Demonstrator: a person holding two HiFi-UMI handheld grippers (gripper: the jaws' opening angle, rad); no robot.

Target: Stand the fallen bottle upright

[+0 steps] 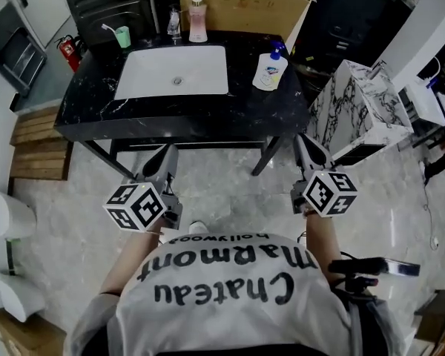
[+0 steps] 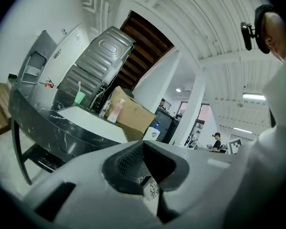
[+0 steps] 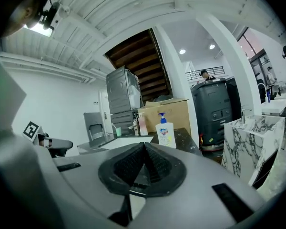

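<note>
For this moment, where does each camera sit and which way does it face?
Head view: on the person's head, looking steeply down at the black counter; shows the shirt, left gripper and right gripper.
Left gripper view: on the left gripper, looking about level across the counter from its left; shut jaws below, shirt at right.
Right gripper view: on the right gripper, facing the counter's right end; shut jaws below.
Shared: all three show the upright soap bottle.

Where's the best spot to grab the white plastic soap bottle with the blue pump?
Probably mid-height on the body of the white plastic soap bottle, below the pump neck. It stands upright near the right edge of the black marble counter, so come level from the front-right with the right tongs, shut now, opened first.
</note>
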